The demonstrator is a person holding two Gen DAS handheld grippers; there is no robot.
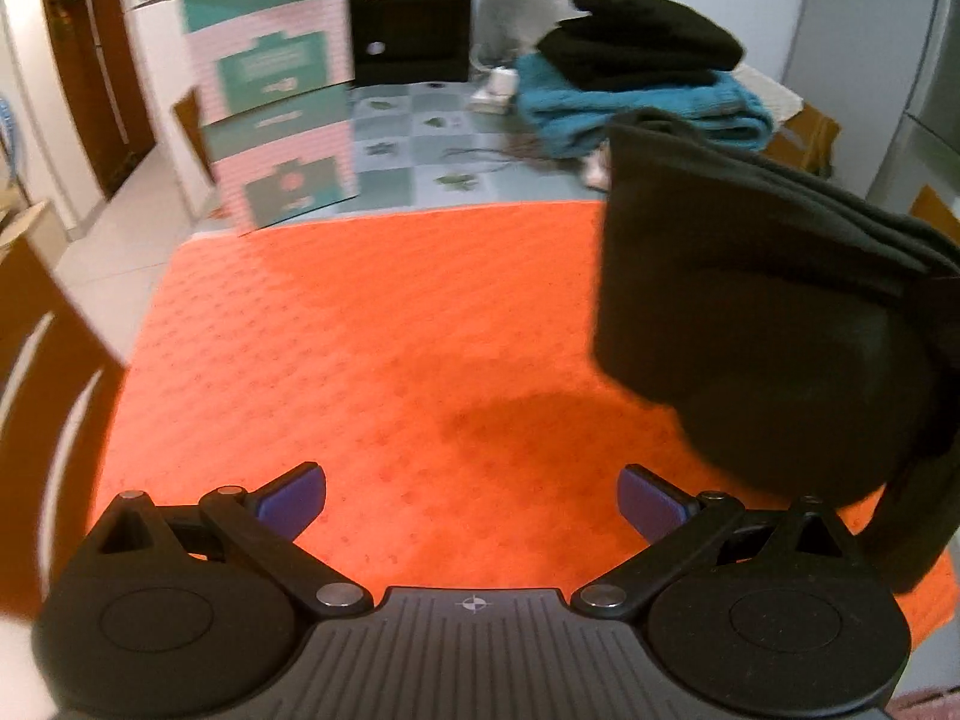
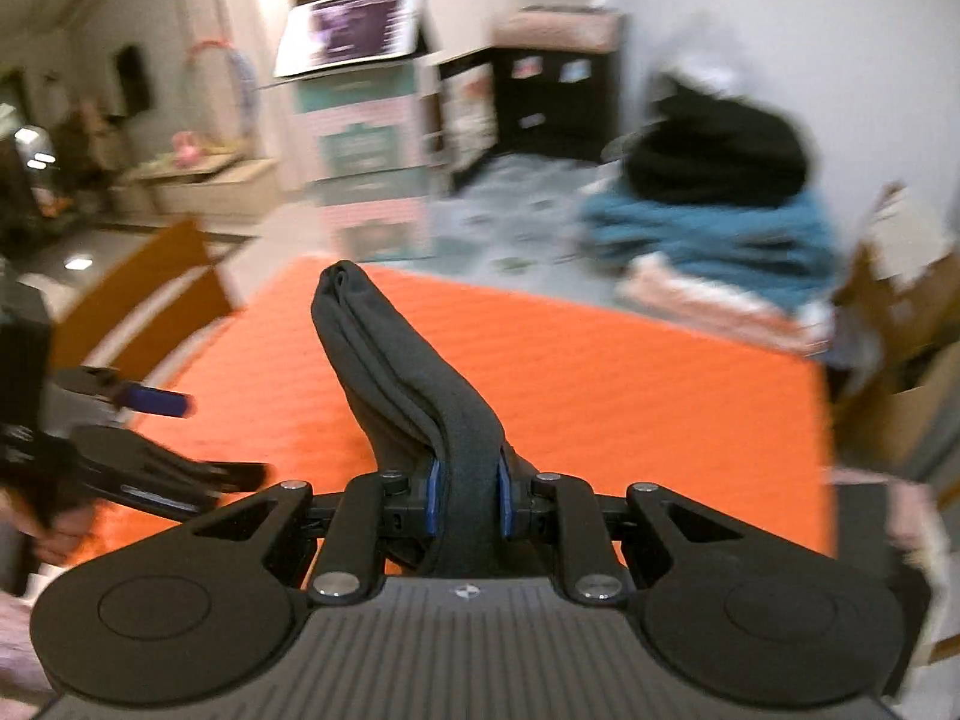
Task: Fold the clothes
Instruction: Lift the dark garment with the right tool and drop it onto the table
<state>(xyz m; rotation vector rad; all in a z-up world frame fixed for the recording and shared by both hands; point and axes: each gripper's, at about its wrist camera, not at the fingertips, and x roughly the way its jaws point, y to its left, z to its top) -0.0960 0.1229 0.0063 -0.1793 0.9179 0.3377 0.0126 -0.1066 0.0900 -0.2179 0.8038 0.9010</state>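
Observation:
A folded black garment [image 2: 414, 384] is clamped between the blue pads of my right gripper [image 2: 468, 507], which is shut on it, and it rises off the orange table cover [image 2: 630, 396]. From the left wrist view the same black garment [image 1: 762, 324] hangs in the air at the right, above the orange cover [image 1: 372, 336]. My left gripper [image 1: 471, 495] is open over the cover with nothing between its fingers. In the right wrist view, the left gripper [image 2: 174, 420] shows at the left edge, held by a hand.
Beyond the table's far edge sits a stack of folded clothes: black [image 1: 642, 39] on top of teal [image 1: 636, 105]. Pink-and-green cardboard boxes [image 1: 273, 102] and a dark cabinet [image 1: 411, 18] stand on the floor. A wooden chair back [image 1: 42, 372] is at the left.

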